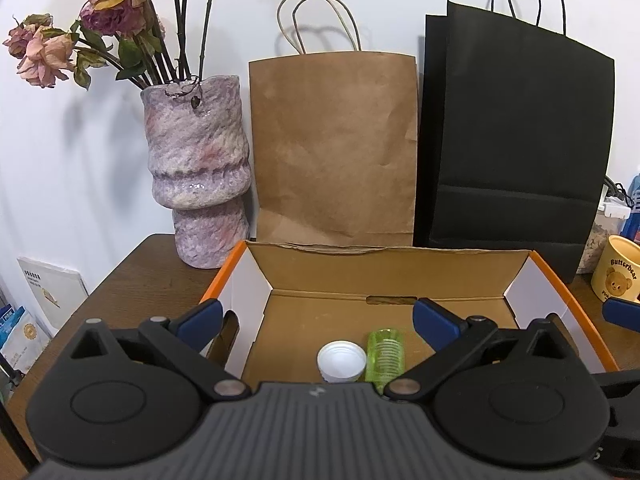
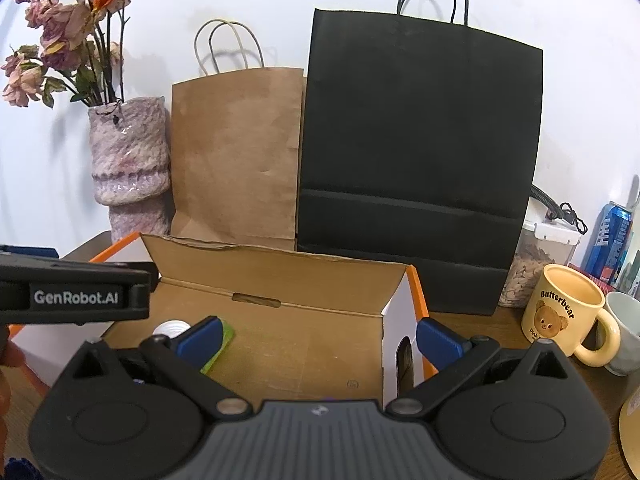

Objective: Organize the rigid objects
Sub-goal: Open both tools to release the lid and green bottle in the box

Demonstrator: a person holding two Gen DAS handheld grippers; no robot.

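Observation:
An open cardboard box [image 1: 400, 276] with orange edges sits on the wooden table. On its floor lie a white cap-like piece [image 1: 341, 361] and a translucent green ribbed bottle [image 1: 385, 354], side by side near the front. My left gripper [image 1: 318, 320] is open above them, with nothing between its blue pads. In the right wrist view the same box [image 2: 280, 276] fills the middle. There the white piece [image 2: 170, 327] and green bottle [image 2: 222, 340] peek out behind the left finger. My right gripper [image 2: 320, 338] stands open and empty, straddling the box's right wall.
A pink textured vase [image 1: 198, 176] of dried roses, a brown paper bag [image 1: 334, 148] and a black paper bag [image 1: 516, 152] stand behind the box. A yellow Butterbear mug [image 2: 564, 308], a white mug [image 2: 626, 332], a clear container [image 2: 536, 260] and a blue can [image 2: 610, 240] are at the right.

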